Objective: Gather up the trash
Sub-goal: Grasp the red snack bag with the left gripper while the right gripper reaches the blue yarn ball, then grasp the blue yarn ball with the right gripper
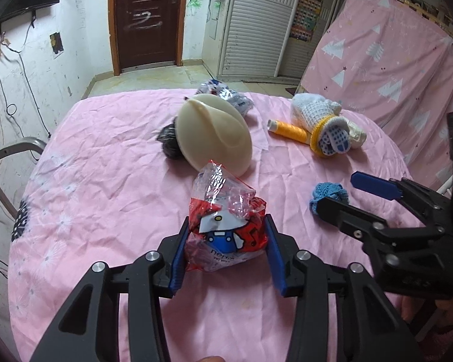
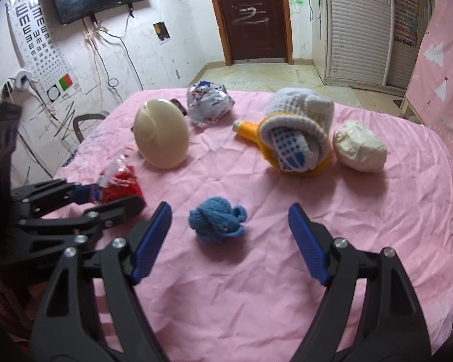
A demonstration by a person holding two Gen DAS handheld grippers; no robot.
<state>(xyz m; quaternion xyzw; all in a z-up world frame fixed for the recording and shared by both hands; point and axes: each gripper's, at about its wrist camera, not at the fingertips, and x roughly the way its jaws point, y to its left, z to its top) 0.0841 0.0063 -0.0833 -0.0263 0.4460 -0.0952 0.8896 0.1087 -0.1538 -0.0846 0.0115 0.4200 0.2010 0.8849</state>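
On the crumpled red-and-clear plastic wrapper (image 1: 226, 229) in front of me I can read only the letters "nen" under a cartoon figure. On the wall, the white eye chart (image 2: 34, 27) shows rows of "E" shapes turned various ways. The dark brown door (image 2: 252, 15) carries a pale scrawl resembling a "2".

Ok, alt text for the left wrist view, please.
The left gripper closes its blue pads on a crumpled red cartoon-print plastic wrapper lying on a pink bedsheet. Beyond lie a cream dome-shaped object, an orange thread spool and a blue knitted bundle; the open right gripper reaches in.
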